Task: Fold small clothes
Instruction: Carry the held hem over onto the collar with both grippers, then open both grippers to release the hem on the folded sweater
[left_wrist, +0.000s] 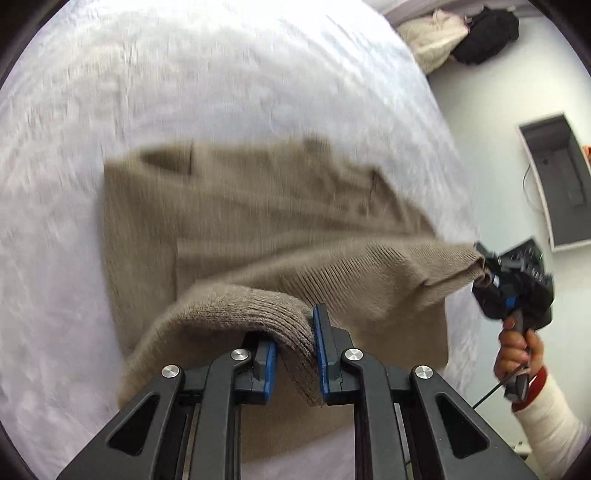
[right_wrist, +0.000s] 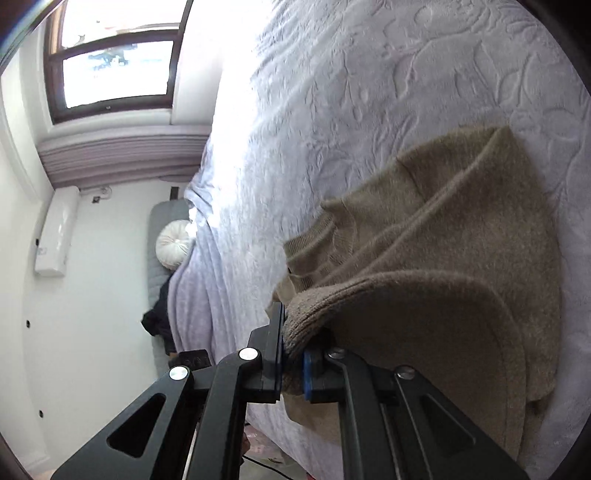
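One garment in work, fold partly made.

1. Bedspread (left_wrist: 221, 74): white, quilted, embossed with a leaf-and-flower relief; the landmark surface, broad and soft.
2. Sweater (left_wrist: 258, 221): tan knit, fuzzy nap, ribbed hem and cuffs. Its body lies flat on the bedspread; the near hem edge is lifted off it at two corners, sagging between them. Side panels or sleeves appear already turned in over the body, judged from the layered ridges in the right wrist view. Remaining, as judged: carrying the lifted hem across to the far edge, laying it down, smoothing.
3. Left gripper (left_wrist: 295, 350): black linkage, blue pads, clamped on a thick ribbed hem corner above the near edge of the bedspread.
4. Right gripper (right_wrist: 293, 363): same build, pinched tight on the other hem corner, off the bedspread's side edge; the holding hand (left_wrist: 515, 350) wears a white sleeve.
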